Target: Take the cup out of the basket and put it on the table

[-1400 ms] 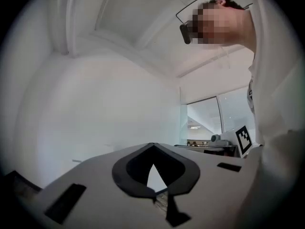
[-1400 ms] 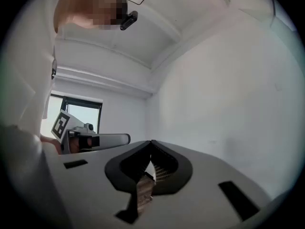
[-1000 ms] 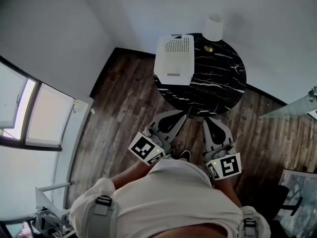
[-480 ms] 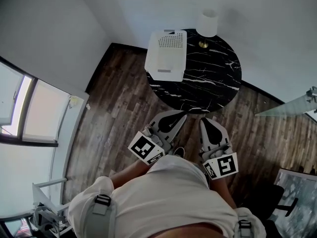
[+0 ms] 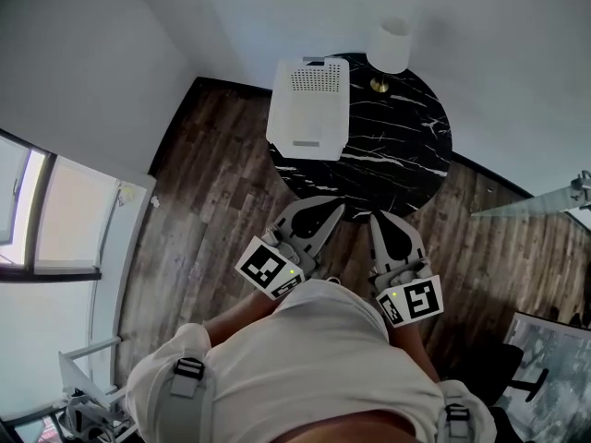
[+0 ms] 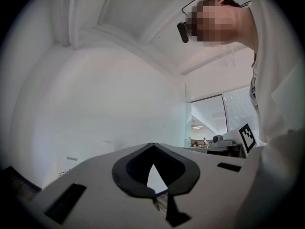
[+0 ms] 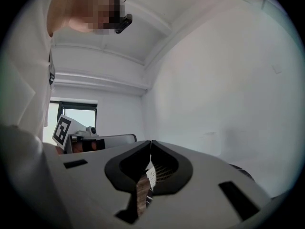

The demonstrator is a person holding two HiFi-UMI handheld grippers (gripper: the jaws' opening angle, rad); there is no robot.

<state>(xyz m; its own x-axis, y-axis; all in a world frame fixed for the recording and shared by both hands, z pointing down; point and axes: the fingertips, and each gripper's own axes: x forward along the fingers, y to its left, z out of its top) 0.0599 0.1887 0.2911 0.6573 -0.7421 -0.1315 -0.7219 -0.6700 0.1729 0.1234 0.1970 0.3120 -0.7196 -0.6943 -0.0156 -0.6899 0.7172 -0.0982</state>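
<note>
The cup is not seen in any view. It is judged to lie inside the white perforated plastic basket (image 5: 309,109), whose inside is not shown. The basket is set at the left edge of the round black marble surface (image 5: 397,146), ahead of both jaws and somewhat left of them, well apart from their tips. A white-shaded lamp (image 5: 390,44) is placed beyond the basket, farther from the jaws.

The left gripper (image 5: 340,207) and the right gripper (image 5: 374,217) are held side by side over the dark wooden floor (image 5: 212,183), just short of the near rim of the surface. Both pairs of jaws are closed tip to tip, and nothing is held in either.

The cup is expected to be light, stiff and probably smooth, so slipping is a risk. It is best taken at the rim, with one jaw inside the wall and one outside.
</note>
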